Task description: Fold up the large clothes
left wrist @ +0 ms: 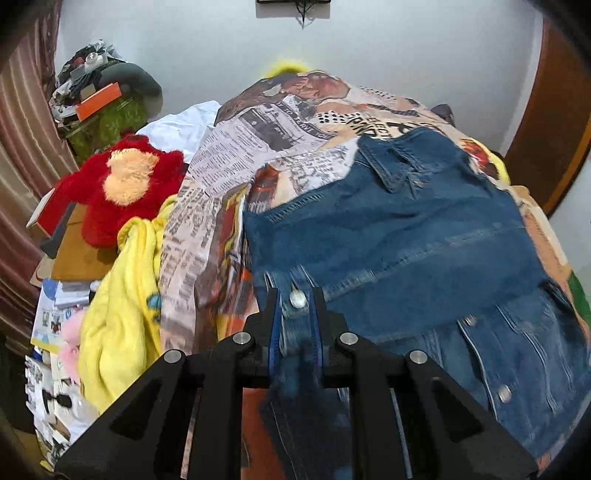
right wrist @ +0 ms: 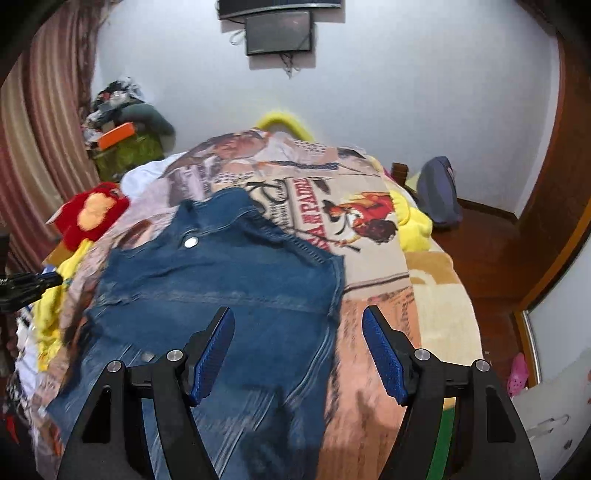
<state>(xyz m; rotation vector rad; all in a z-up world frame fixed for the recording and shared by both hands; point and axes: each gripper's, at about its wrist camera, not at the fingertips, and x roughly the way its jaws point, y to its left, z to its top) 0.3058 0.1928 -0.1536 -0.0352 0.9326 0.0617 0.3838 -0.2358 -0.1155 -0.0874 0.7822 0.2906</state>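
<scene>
Pale wall (right wrist: pixel 406 92), striped curtain (right wrist: pixel 48 129), wooden floor (right wrist: pixel 491 251), wall-mounted screen (right wrist: pixel 279 31).

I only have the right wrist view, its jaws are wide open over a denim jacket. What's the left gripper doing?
Observer: The left gripper is shut on the denim jacket, at a snap-button edge.
Operator: Anything beside the bed on that side?
Observer: A yellow blanket hangs down below the red plush toy.
Operator: And past that?
Observer: Printed papers are piled by the curtain.
</scene>
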